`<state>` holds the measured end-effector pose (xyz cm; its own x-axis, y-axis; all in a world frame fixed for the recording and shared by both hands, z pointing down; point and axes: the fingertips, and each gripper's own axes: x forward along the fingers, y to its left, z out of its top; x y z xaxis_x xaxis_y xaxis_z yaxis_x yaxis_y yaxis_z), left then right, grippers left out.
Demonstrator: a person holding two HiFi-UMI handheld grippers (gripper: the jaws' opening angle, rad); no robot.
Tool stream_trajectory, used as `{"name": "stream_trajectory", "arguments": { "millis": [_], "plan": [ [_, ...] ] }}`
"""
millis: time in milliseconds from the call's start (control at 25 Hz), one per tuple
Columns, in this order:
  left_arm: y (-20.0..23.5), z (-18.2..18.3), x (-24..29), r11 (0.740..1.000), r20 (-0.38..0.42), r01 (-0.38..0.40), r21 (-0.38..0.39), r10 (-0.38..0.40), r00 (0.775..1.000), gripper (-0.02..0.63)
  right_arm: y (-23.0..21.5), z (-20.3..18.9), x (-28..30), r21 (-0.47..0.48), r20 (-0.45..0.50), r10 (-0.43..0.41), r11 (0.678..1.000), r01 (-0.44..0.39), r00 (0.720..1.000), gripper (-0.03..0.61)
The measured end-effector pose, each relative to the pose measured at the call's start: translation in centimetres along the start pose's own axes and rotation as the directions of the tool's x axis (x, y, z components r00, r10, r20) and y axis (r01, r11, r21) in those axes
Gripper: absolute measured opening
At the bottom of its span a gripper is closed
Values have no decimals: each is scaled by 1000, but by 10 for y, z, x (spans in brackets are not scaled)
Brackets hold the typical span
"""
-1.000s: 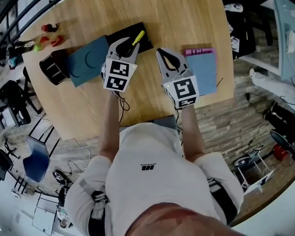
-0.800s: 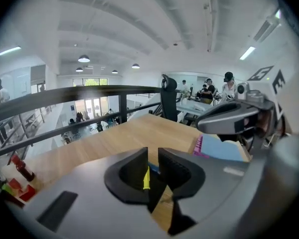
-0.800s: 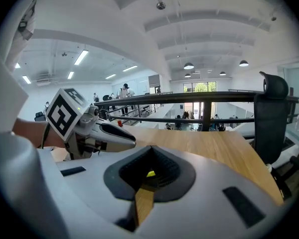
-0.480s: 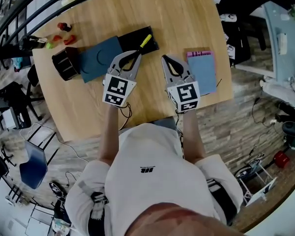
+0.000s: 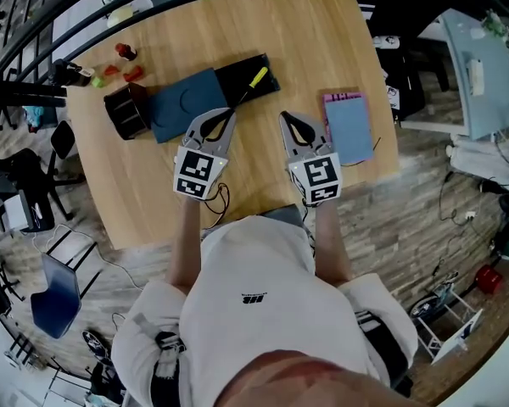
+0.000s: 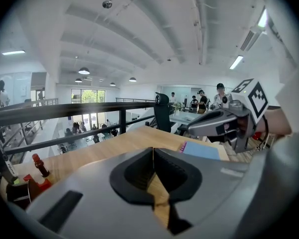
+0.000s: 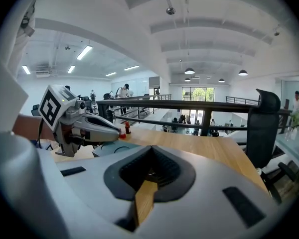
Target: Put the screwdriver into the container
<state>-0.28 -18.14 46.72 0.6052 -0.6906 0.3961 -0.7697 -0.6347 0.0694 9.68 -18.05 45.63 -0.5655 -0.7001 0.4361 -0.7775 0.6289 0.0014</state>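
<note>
The screwdriver (image 5: 254, 80) is lying just ahead of the left gripper (image 5: 221, 115) tips, angled across the black container (image 5: 237, 69). Whether it is resting inside or only across the rim is not clear from the head view. It is looking light, rigid and slim; the smooth shaft is likely to slip, so the yellow handle is offering the surer hold. The left gripper's jaws are sitting fully together, holding nothing. The right gripper (image 5: 287, 119), alongside, is likewise closed and empty.
</note>
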Motion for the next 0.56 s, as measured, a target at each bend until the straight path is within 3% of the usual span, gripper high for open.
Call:
{"name": "stream_trajectory", "arguments": {
  "millis": [560],
  "plan": [
    [-12,9,-33,1000,49,25,6,-25,998,17,24,6,-26,-9,14,-27,1000,27,1000,-5]
  ]
}}
